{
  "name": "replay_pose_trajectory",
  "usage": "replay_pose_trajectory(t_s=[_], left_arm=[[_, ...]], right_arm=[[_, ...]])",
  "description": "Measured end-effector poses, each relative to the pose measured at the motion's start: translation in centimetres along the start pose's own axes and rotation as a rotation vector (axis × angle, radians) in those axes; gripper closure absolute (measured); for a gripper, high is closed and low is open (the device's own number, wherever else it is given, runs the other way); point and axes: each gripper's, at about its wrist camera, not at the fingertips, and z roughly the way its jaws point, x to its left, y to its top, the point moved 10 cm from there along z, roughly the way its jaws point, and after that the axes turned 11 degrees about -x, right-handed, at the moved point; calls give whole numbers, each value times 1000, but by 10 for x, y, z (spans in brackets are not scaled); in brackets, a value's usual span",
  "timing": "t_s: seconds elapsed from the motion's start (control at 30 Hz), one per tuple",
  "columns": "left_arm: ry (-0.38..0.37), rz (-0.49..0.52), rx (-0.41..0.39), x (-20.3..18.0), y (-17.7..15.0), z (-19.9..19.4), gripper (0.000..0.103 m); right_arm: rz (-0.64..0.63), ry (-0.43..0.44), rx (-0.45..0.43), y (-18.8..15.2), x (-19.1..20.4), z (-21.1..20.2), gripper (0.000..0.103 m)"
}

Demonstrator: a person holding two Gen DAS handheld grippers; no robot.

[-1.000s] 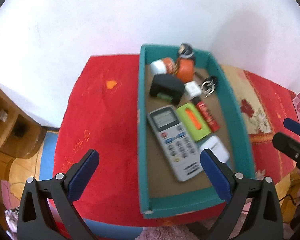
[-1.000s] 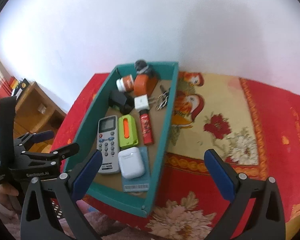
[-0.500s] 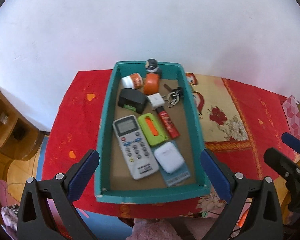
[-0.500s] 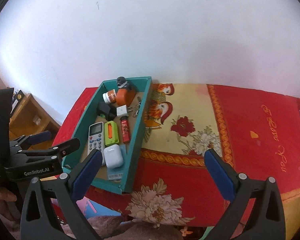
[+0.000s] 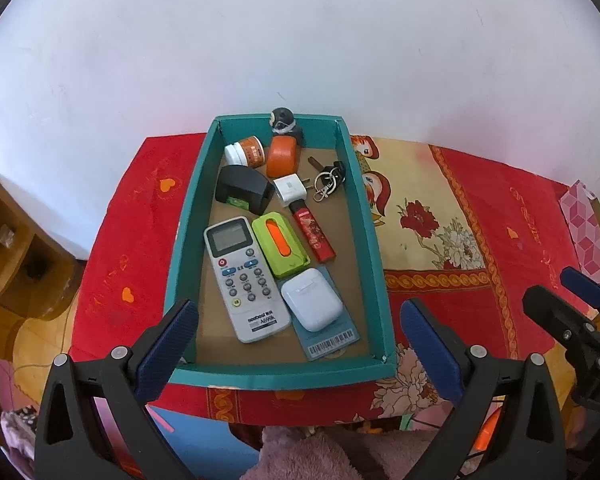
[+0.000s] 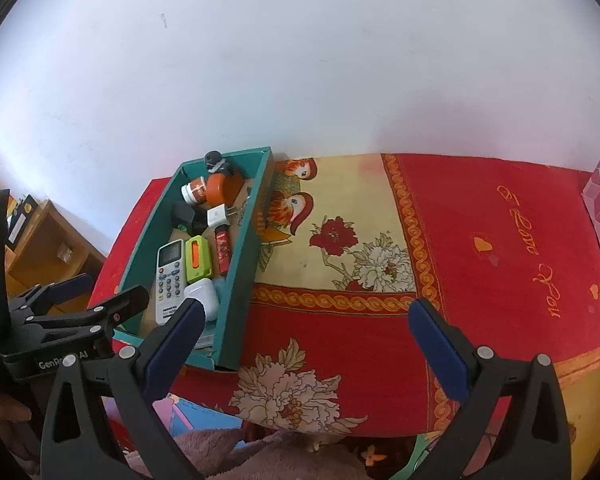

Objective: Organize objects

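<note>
Currently I've got both claws released, holding nothing: left claw (image 5: 298, 338) hovers over teal tray (image 5: 370, 236); right claw (image 6: 306, 338) sits at its 3 o'clock above the desk (image 6: 480, 280).

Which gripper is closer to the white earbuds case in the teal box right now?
Left. The left gripper hangs open over the box's near end, with the earbuds case just ahead. The right gripper is open over the tablecloth, right of the box.

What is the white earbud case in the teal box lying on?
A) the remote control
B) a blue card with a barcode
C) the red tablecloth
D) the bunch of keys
B: the white earbud case lies on a blue card with a barcode, on the floor of the teal box.
</note>
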Motion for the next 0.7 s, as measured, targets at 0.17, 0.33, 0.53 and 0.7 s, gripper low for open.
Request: replay_pose_trajectory(t_s=[0.17, 0.33, 0.53, 0.7], left_arm=[[1, 13, 19, -5, -5, 5, 0], [10, 26, 27, -7, -5, 8, 0], [22, 23, 29, -5, -4, 11, 0], [33, 31, 33, -5, -4, 13, 1]], right_arm=[[19, -9, 14, -5, -8, 2, 0], [33, -6, 25, -6, -12, 7, 0], [30, -1, 27, -5, -12, 11, 0], [32, -3, 29, -6, -12, 11, 0]])
